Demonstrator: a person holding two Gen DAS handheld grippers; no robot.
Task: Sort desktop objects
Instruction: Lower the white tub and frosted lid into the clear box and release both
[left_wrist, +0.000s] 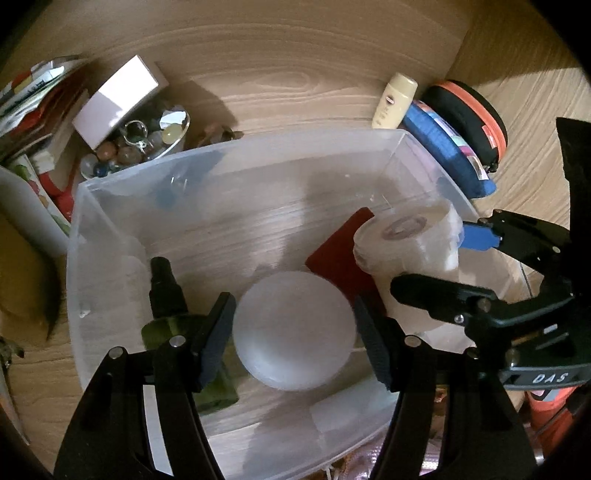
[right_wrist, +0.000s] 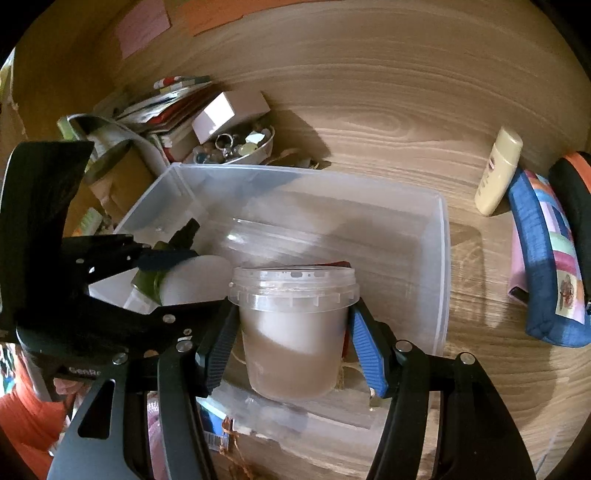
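**Two loads going into the bin**

Left tongs (left_wrist: 295, 332) grasp a white disc (left_wrist: 295, 330); right tongs (right_wrist: 291, 339) grasp a lidded tub (right_wrist: 293, 328). Both hang inside the clear bin (left_wrist: 258, 155) on the bench (left_wrist: 295, 74). Lower each to the floor, clear of the green bottle (left_wrist: 173, 325), before letting go.

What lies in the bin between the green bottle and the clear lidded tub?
The frosted white round jar, gripped by the left gripper, lies between the green bottle and lidded tub, shown in the left wrist view.
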